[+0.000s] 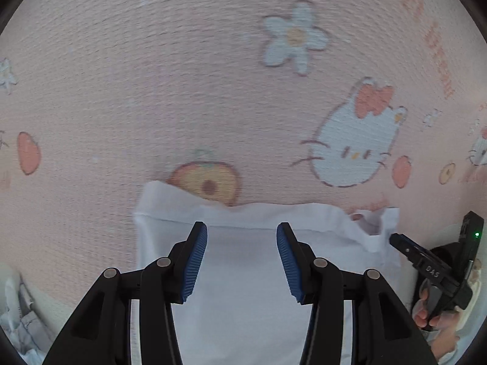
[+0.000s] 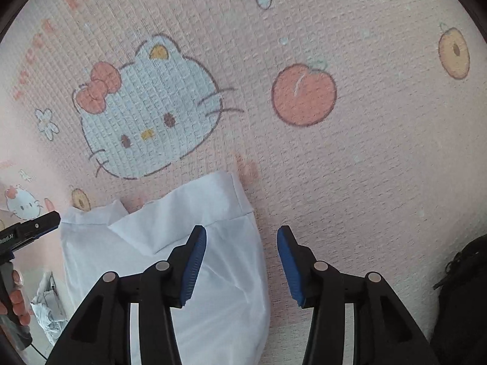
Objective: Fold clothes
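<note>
A white garment (image 1: 243, 261) lies folded on a pink cartoon-print cloth (image 1: 152, 91). My left gripper (image 1: 242, 237) hovers open over the garment's middle, with nothing between its blue pads. One corner of the garment (image 1: 377, 228) is rumpled at the right. In the right wrist view the same garment (image 2: 213, 261) lies at lower left, a loose flap (image 2: 143, 234) folded over it. My right gripper (image 2: 242, 237) is open above the garment's right edge, its left finger over the fabric, its right finger over the pink cloth (image 2: 365, 182). Each gripper shows in the other's view, at the edge (image 1: 426, 261) (image 2: 30, 228).
The pink cloth carries printed cat faces (image 2: 146, 112), flowers and fruit. A person's hand (image 1: 426, 310) holds the right gripper's handle. A crumpled pale cloth pile (image 1: 21, 319) lies at lower left. A dark object (image 2: 462, 298) sits at the right edge.
</note>
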`<state>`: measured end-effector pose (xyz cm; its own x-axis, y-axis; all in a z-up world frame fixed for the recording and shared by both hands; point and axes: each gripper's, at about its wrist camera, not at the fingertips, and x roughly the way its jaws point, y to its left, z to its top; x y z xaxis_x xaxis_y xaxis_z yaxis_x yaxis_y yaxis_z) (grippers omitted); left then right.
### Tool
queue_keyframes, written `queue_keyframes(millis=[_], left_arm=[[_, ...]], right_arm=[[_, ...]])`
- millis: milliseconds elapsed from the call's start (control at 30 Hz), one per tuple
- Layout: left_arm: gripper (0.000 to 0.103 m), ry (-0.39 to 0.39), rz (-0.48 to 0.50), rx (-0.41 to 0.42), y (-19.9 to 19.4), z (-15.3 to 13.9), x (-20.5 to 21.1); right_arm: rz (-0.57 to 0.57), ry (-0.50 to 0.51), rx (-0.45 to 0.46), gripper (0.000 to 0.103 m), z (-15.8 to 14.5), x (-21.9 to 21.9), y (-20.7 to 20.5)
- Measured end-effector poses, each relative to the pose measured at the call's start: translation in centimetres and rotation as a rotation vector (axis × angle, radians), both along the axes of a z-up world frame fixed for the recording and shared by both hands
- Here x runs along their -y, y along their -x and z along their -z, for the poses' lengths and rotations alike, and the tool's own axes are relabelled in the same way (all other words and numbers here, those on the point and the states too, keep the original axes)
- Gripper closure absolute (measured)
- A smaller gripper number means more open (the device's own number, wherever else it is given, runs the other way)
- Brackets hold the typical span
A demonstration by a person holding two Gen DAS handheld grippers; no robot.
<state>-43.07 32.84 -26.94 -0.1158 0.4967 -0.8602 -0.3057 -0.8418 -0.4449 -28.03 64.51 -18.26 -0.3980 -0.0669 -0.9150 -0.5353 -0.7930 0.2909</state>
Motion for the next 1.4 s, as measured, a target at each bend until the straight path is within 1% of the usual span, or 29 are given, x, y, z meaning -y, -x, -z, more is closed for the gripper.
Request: queue_keyframes(millis=[67, 300, 433, 500, 600, 700, 800, 967, 1033, 1067, 1100, 1133, 1167, 1200, 1233, 1267, 1367, 1400], left_arm=[[0.059, 0.020, -0.019, 0.007, 0.3, 0.9, 1.0], [0.059, 0.059, -0.105, 0.030, 1.4, 3.6, 5.1], [0.059, 0.007, -0.142, 0.063, 1.9, 4.7, 7.1], [0.059, -0.032, -0.165, 0.094, 2.1, 5.4, 7.8], [0.059, -0.067, -0.217, 0.153, 2.3, 6.8, 8.3], [0.059, -0.084, -0.262, 0.175, 2.4, 7.5, 8.5], [0.059, -0.118, -0.276, 0.193, 2.3, 7.7, 8.2], [0.059, -0.151, -0.279, 0.205, 1.9, 8.0, 5.1], [0.059, -0.093, -0.263, 0.170, 1.7, 7.9, 4.1], [0.059, -0.067, -0.263, 0.137, 1.4, 7.7, 3.7], [0.059, -0.042, -0.262, 0.104, 1.2, 7.5, 3.2], [0.059, -0.013, -0.260, 0.071, 0.8, 7.4, 2.7], [0.062, 0.035, -0.251, 0.035, 0.4, 7.1, 2.1], [0.071, 0.081, -0.242, -0.001, 0.0, 6.9, 1.5], [0.077, 0.118, -0.231, -0.031, -0.3, 6.6, 1.0], [0.086, 0.155, -0.220, -0.062, -0.5, 6.3, 0.6], [0.092, 0.266, -0.186, -0.153, -1.3, 5.3, -0.8], [0.092, 0.295, -0.179, -0.177, -1.5, 5.0, -1.1]], right_arm=[[0.007, -0.013, 0.029, 0.055, 0.4, 0.3, 0.3], [0.056, 0.014, 0.029, 0.055, 1.4, -0.6, 0.7], [0.082, 0.056, -0.030, 0.055, 1.0, -1.4, 0.0], [0.084, 0.059, -0.033, 0.055, 1.1, -1.6, -0.2], [0.088, 0.064, -0.031, 0.055, 1.6, -2.0, -0.3], [0.095, 0.054, -0.032, 0.055, 1.9, -2.0, -0.2], [0.092, 0.036, -0.029, 0.055, 2.4, -1.9, 0.3], [0.025, 0.016, -0.031, 0.056, 2.5, -0.9, 0.7], [0.003, -0.013, -0.029, 0.057, 2.6, -0.4, 0.6], [-0.008, -0.045, -0.023, 0.062, 2.6, 0.0, 0.6], [-0.016, -0.067, -0.018, 0.077, 2.7, 0.3, 0.5], [-0.025, -0.085, -0.014, 0.082, 2.9, 0.6, 0.5], [-0.038, -0.101, -0.015, 0.084, 2.9, 0.9, 0.4], [-0.053, -0.117, -0.018, 0.089, 2.9, 1.2, 0.4], [-0.074, -0.147, -0.015, 0.090, 2.7, 1.7, 0.4], [-0.090, -0.181, -0.019, 0.092, 2.4, 2.1, 0.3], [-0.116, -0.300, -0.024, 0.094, 1.4, 3.4, 0.6], [-0.124, -0.341, -0.025, 0.095, 1.0, 3.8, 0.7]])
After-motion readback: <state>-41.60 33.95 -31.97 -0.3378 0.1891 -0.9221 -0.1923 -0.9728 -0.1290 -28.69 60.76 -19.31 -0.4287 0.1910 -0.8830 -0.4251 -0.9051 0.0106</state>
